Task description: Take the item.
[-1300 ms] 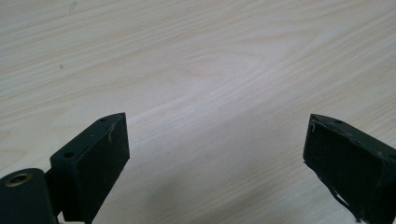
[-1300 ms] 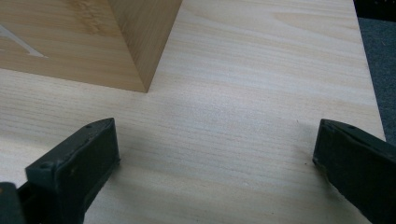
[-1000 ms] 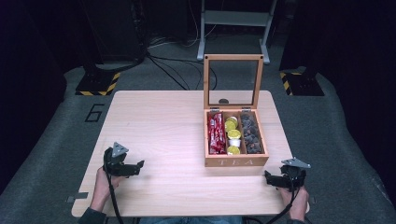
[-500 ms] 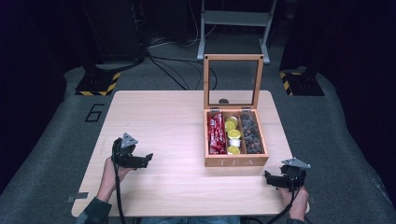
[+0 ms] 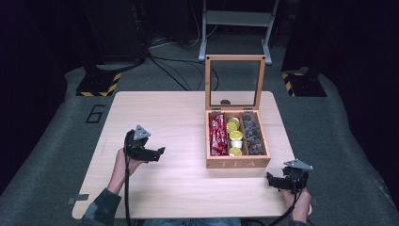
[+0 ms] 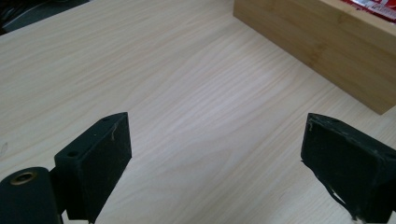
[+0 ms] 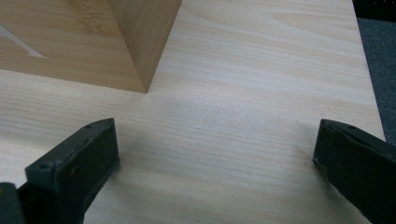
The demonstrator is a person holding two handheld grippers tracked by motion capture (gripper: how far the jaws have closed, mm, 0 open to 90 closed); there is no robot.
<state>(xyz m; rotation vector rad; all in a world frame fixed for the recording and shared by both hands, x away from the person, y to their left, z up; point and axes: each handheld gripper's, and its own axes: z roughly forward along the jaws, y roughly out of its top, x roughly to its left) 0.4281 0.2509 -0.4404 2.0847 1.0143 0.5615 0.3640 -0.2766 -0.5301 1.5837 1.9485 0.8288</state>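
Your left gripper (image 5: 157,151) hovers left of the tea box (image 5: 237,162), jaws wide and empty; your right gripper (image 5: 271,179) waits at its front right corner, likewise wide. Nothing is grasped yet; probably everything remains.

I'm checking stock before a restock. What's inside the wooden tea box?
The tea box has three compartments: red packets on the left, yellow-lidded capsules in the middle, dark capsules on the right. Whatever lies beneath those top layers is covered.
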